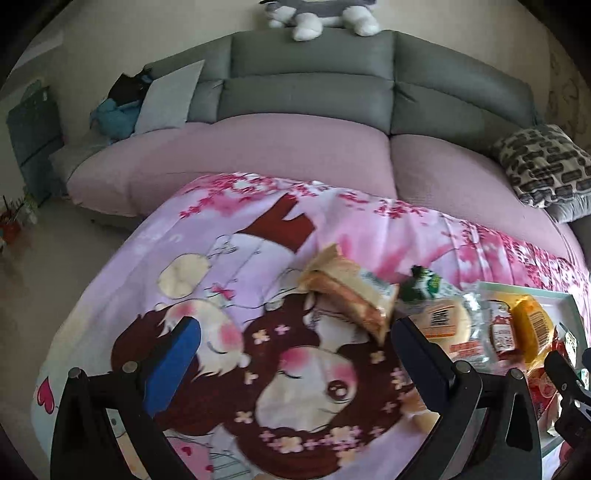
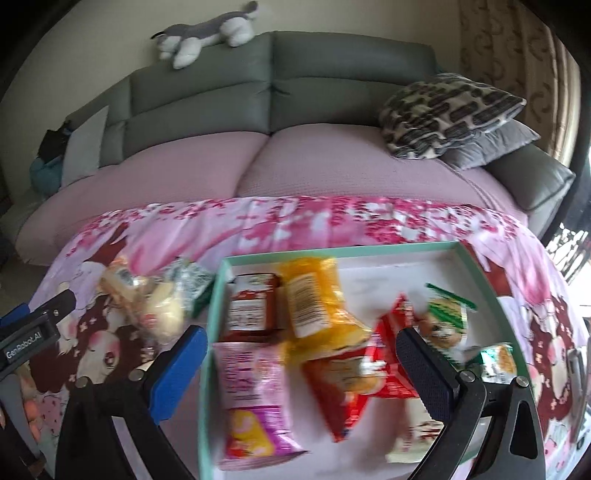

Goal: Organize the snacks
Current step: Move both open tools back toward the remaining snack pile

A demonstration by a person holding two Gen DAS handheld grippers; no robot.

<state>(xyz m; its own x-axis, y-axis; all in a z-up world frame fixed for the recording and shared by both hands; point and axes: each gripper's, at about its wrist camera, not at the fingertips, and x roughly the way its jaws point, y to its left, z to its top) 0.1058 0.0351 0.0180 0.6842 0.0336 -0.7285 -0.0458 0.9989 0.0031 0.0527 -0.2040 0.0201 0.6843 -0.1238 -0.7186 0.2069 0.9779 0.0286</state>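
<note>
My left gripper (image 1: 295, 350) is open and empty above the cartoon-print cloth (image 1: 221, 258). Just beyond its right finger lie a wrapped sandwich (image 1: 347, 291), a round bun pack (image 1: 443, 321) and a small green pack (image 1: 421, 282), all outside the tray. My right gripper (image 2: 301, 354) is open and empty over the mint-rimmed tray (image 2: 332, 253). In the tray lie a yellow pack (image 2: 314, 299), a dark red pack (image 2: 251, 306), a pink pack (image 2: 251, 398), a red pack (image 2: 354, 376) and a green-and-white pack (image 2: 447, 314).
A grey sofa with a pink cover (image 1: 258, 155) stands right behind the cloth-covered table. On it are a patterned cushion (image 2: 443, 110), a grey pillow (image 1: 170, 96) and a plush dog (image 2: 207, 33) on the backrest. Floor shows at the left (image 1: 55, 258).
</note>
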